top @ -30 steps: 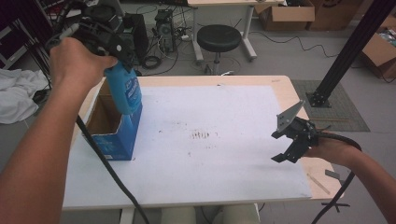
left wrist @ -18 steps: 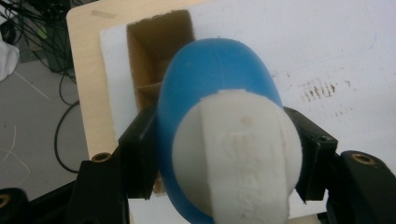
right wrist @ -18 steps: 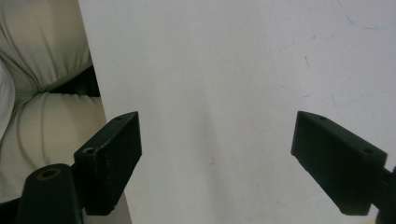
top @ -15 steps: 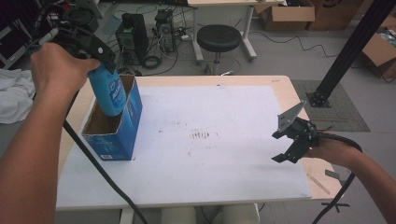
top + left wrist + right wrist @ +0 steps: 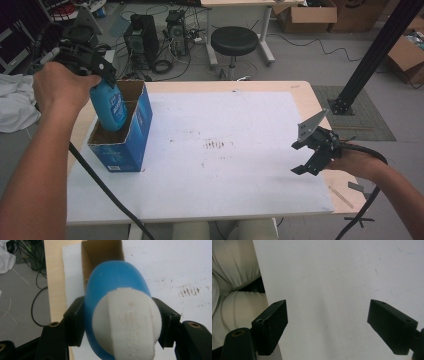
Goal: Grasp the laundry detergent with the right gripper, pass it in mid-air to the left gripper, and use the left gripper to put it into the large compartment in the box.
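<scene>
The left gripper [image 5: 117, 325] pinches a blue bottle [image 5: 110, 107] just below its white cap [image 5: 127, 322]. The bottle hangs from the jaws with its lower end inside the open blue box [image 5: 125, 145] beneath them. The right gripper [image 5: 327, 325] hovers spread and empty over the white sheet [image 5: 240, 125].

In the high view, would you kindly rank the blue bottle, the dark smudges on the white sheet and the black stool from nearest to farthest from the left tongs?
1. Blue bottle: held in the left tongs, over the box.
2. Dark smudges: mid-table.
3. Black stool: beyond the table.
</scene>
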### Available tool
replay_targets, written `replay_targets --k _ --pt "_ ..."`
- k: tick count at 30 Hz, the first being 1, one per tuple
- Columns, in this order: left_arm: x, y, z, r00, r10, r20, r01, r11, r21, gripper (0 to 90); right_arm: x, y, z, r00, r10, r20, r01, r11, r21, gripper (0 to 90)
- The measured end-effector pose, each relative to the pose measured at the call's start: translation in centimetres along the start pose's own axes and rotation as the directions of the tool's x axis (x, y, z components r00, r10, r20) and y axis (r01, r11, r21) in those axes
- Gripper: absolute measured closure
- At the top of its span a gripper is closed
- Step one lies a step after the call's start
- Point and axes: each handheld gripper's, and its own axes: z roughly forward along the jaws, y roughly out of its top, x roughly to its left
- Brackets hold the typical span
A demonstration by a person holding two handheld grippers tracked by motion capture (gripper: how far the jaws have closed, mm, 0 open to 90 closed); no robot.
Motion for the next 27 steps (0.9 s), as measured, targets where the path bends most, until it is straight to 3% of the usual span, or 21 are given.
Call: replay_targets --k 17,27 --pt "0.4 -1.8 6.2 1.0 0.004 -0.002 -0.004 1.0 0.001 38.1 -0.1 -0.9 0.6 0.9998 0.019 0.001 -0.019 1.0 0.01 16.3" --pt "1.2 -3.6 10.0 0.9995 -0.014 0.028 0.014 0.9998 0.012 38.1 -0.2 -1.5 0.7 0.9994 0.034 0.006 -0.034 0.999 0.012 16.3"
